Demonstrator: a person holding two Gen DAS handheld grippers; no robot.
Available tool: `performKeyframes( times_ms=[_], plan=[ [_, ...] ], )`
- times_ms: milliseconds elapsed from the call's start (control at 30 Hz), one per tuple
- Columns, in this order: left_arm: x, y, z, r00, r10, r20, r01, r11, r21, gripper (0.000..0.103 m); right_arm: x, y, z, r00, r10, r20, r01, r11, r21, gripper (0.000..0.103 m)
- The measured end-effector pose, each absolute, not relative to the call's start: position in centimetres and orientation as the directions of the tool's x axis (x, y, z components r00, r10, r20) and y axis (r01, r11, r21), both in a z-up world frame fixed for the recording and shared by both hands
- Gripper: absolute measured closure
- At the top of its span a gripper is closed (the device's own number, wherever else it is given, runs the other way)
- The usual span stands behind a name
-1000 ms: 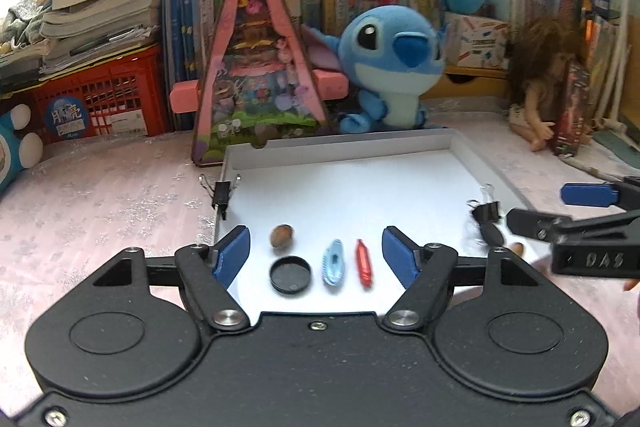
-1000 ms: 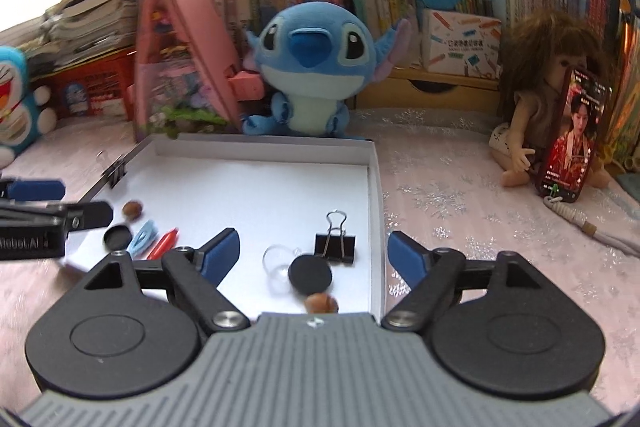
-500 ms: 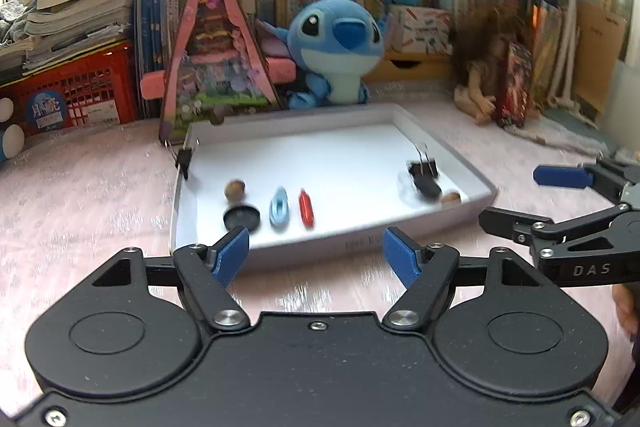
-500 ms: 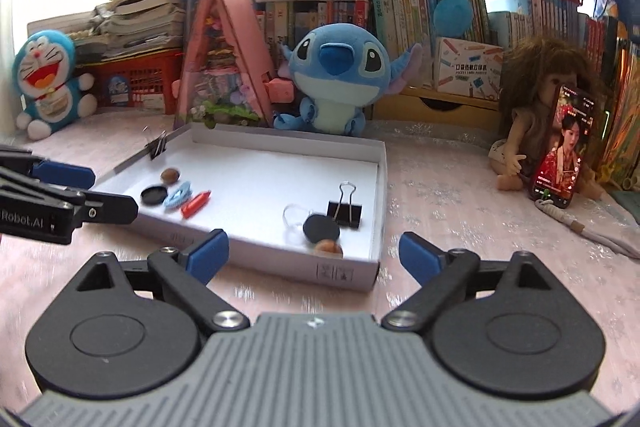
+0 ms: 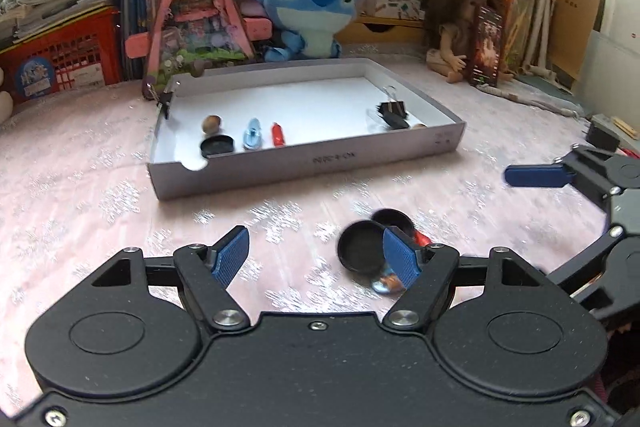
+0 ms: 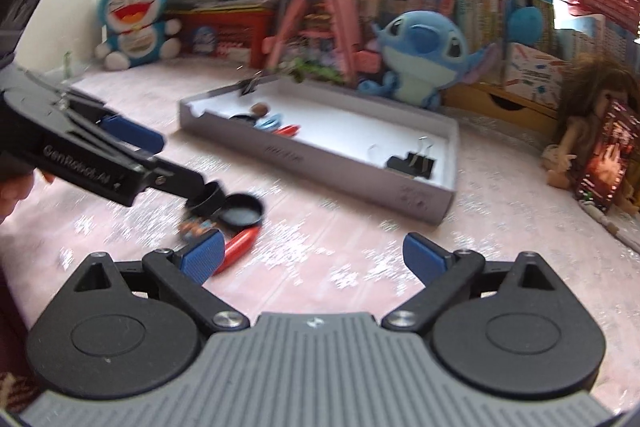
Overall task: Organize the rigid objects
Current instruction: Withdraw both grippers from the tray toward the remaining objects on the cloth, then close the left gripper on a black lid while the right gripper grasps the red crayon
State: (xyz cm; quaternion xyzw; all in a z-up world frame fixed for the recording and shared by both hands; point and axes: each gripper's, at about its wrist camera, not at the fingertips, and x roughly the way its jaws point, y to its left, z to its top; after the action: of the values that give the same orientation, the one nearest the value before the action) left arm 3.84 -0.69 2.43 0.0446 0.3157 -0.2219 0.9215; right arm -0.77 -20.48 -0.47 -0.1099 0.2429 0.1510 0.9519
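Nearest in the left wrist view: left gripper (image 5: pixel 316 255), jaws apart and grasping nothing, only pink patterned worktop (image 5: pixel 100 195) between the pads. Just past its right-hand pad, a loose cluster on the cloth: two black round caps (image 5: pixel 362 245), one partly over the other, a red capsule-shaped piece (image 5: pixel 420 238) and a small blurred blue-and-orange item (image 5: pixel 386 283) mostly hidden behind the pad.

Nearest in the right wrist view: right gripper (image 6: pixel 312 257), jaws wide, opening further, nothing between them; the same cluster just beyond its left-hand pad.

Farther back, mid-worktop: shallow white tray (image 5: pixel 304 163). Along its left end, a brown nut-like ball (image 5: pixel 211 124), a black cap (image 5: pixel 217 146), a light blue clip (image 5: pixel 253 139) and a red piece (image 5: pixel 277 135) in a row. At its right end, a black binder clip (image 5: pixel 393 110) beside a dark oval piece; another binder clip (image 5: pixel 165 103) clamped on the far left rim.

Behind the tray: pink triangular toy house (image 5: pixel 196 11), blue plush (image 5: pixel 310 11), long-haired doll (image 5: pixel 460 27), then books and a red crate (image 5: pixel 60 59) against the wall.
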Motion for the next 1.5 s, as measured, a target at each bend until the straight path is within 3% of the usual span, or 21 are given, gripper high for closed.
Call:
performKeyframes(
  times_ms=[67, 133, 333, 933, 1067, 1233, 1500],
  plan=[
    [3.7, -0.8, 2.2, 0.69, -0.398, -0.605, 0.448, 0.891, -0.074, 0.035, -0.9, -20.1, -0.8, 0.83, 0.241, -0.503, -0.352, 0.926, -0.136, 0.003],
    [3.8, -1.1, 2.0, 0.67, -0.411, -0.618, 0.455, 0.885, -0.095, 0.049, -0.9, -19.7, -1.1, 0.822, 0.252, -0.511, -0.366, 0.921, -0.134, 0.004],
    [4.6, -1.8, 1.2, 0.642, -0.432, -0.633, 0.432, 0.887, -0.167, 0.073, -0.9, -19.0, -1.4, 0.808, 0.274, -0.522, -0.392, 0.911, -0.129, 0.01],
    [3.9, 0.2, 1.3, 0.693, -0.347, -0.632, 0.363, 0.925, -0.11, 0.073, 0.2, -22.2, -1.1, 0.835, 0.078, -0.545, -0.15, 0.985, -0.089, 0.016],
    [3.9, 0.4, 1.1, 0.699, -0.338, -0.63, 0.359, 0.928, -0.101, 0.073, -0.5, -22.1, -0.5, 0.836, 0.156, -0.526, -0.21, 0.977, -0.044, 0.017],
    [3.8, 0.3, 1.0, 0.706, -0.333, -0.625, 0.354, 0.93, -0.096, 0.072, -0.6, -20.0, -0.4, 0.833, 0.182, -0.522, -0.275, 0.956, -0.105, 0.017],
    [3.8, 0.9, 0.8, 0.718, -0.33, -0.613, 0.329, 0.937, -0.118, 0.072, 0.9, -19.6, -1.1, 0.838, 0.08, -0.54, -0.197, 0.967, -0.164, 0.017]
  ],
)
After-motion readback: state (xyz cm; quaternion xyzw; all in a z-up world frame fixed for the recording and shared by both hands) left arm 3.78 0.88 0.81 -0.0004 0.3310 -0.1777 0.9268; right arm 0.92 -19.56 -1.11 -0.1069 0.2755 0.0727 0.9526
